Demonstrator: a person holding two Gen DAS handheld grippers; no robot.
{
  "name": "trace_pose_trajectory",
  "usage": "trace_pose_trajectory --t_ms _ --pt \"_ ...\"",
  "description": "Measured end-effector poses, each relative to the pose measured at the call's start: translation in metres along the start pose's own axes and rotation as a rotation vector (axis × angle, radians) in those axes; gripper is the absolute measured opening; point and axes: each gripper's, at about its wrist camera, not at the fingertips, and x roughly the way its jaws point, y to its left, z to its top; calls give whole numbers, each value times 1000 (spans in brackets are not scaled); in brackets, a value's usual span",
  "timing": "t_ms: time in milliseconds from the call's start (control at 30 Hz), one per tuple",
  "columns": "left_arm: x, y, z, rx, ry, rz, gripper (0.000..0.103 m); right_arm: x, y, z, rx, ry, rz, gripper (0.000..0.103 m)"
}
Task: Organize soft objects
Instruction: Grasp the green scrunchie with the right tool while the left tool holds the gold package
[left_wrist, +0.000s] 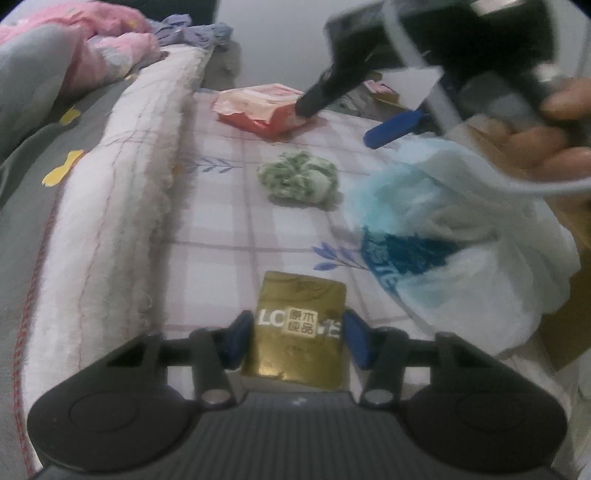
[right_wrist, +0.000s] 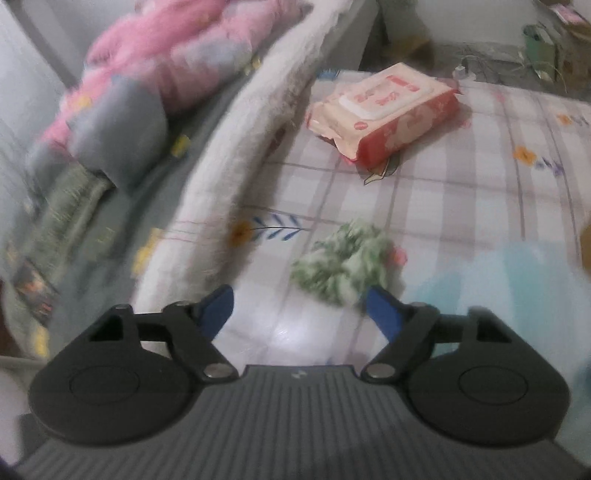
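Left claw (left_wrist: 299, 339): its 2 blue pads flank a gold tissue pack (left_wrist: 295, 332) lying on the checked bed sheet (left_wrist: 221, 229); the left pad meets the pack's edge, the right shows a sliver of gap — whether it is clamped I cannot tell. Step in hand, by my judgement: securing this pack. Next move calls for a firm squeeze, then a lift.

Right claw (right_wrist: 299, 310): released and empty, raised above the sheet. Just beyond it lies a green scrunchie (right_wrist: 343, 262) — farther off, a red wet-wipe pack (right_wrist: 384, 110). A white plastic bag (left_wrist: 443, 236) sits to the right.
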Motion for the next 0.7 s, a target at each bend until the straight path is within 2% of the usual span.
trace_pose_trajectory --t_ms 100,233,400,467,500,567,667,700 --pt "2 11 2 -62 3 -30 53 34 -1 19 -62 70 -70 83" --pt "2 16 1 -99 -1 -48 53 77 0 22 -112 153 -127 84" --pt "1 17 0 -115 -13 -44 53 107 0 21 -139 197 -139 85" --pt "0 16 -2 -117 -18 -39 53 109 1 22 -156 185 -145 82" --pt "0 16 -2 -118 -20 -36 53 110 1 22 -162 181 -148 78" --pt "0 15 -2 -120 -24 -32 52 109 3 23 -171 167 -164 54" --pt "-2 15 -4 -128 -30 -28 52 104 0 25 -165 162 -165 38" --pt "-2 16 -5 -133 -32 -26 52 102 -1 25 -161 162 -163 36"
